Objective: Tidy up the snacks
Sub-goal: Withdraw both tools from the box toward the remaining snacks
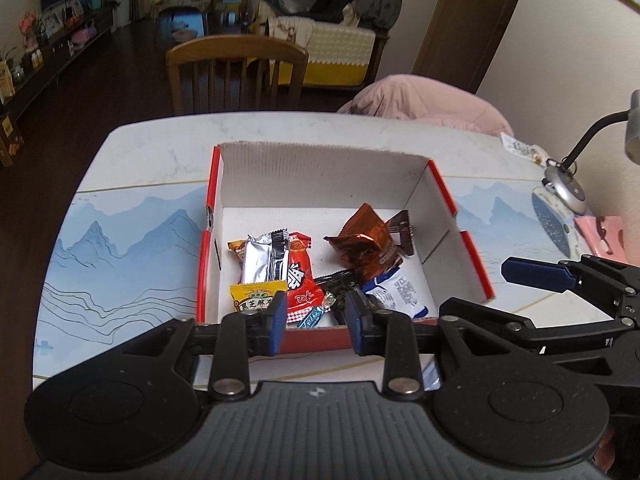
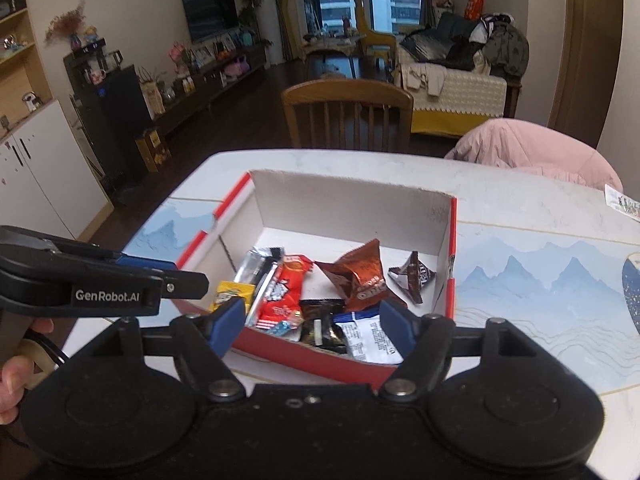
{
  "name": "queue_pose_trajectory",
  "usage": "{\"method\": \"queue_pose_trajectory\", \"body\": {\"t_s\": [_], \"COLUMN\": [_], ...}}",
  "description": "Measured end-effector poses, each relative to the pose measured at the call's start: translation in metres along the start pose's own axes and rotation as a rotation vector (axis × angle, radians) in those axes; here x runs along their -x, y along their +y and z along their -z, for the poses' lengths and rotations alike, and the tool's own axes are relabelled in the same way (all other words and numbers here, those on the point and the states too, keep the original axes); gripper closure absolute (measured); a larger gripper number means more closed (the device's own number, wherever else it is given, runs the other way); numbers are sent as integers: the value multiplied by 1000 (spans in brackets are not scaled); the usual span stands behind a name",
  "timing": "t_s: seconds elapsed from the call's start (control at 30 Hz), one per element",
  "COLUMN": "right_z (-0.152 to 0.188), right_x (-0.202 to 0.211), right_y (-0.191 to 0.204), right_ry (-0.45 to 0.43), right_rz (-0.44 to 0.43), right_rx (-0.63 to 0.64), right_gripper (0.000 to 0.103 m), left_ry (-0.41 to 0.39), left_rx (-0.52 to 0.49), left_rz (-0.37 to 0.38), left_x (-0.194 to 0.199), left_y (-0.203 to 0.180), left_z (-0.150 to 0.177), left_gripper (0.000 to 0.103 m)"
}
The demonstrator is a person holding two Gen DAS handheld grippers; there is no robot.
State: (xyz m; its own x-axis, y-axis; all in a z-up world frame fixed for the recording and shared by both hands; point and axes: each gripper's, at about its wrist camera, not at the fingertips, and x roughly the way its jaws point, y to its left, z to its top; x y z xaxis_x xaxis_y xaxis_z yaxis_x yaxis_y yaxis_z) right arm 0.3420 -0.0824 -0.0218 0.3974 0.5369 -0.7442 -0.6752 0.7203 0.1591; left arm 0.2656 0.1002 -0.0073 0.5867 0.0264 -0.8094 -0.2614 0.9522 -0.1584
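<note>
Open box (image 1: 320, 184) sits mid-table (image 1: 140, 152); snack packets (image 1: 298, 280) lie inside, crowded toward its near wall. Chair (image 1: 236, 68) stands behind the table. Lamp base (image 1: 566, 190) rests at the table's right edge

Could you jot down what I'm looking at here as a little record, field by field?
Setting: dining table with a blue mountain print
Container: open red and white box
Contents: several wrapped snacks, among them a copper foil packet, red packet, silver packet
Left gripper: jaws apart, empty
Right gripper: jaws apart, empty
Also on table: desk lamp
</note>
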Motion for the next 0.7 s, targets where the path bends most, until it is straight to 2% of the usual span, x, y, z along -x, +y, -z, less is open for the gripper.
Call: {"method": "queue_pose_trajectory", "body": {"t_s": [0.07, 0.1, 0.3, 0.47, 0.7], "right_z": [2, 3, 12, 22, 45], "right_x": [8, 12, 35, 49, 62], "right_y": [3, 4, 12, 17, 15], "right_ry": [-14, -19, -54, -72, -77], "right_rz": [-3, -7, -29, -44, -78], "right_rx": [0, 0, -8, 2, -26], "right_gripper": [26, 25, 18, 17, 15], "left_ry": [-32, -47, -98, -126, -146], "left_rx": [-5, -7, -35, -42, -53], "left_rz": [-1, -1, 8, 15, 5], "left_x": [11, 16, 42, 57, 68], "left_y": [0, -1, -3, -3, 0], "left_z": [5, 7, 25, 43, 68], "left_gripper": [52, 50, 48, 38, 37]}}
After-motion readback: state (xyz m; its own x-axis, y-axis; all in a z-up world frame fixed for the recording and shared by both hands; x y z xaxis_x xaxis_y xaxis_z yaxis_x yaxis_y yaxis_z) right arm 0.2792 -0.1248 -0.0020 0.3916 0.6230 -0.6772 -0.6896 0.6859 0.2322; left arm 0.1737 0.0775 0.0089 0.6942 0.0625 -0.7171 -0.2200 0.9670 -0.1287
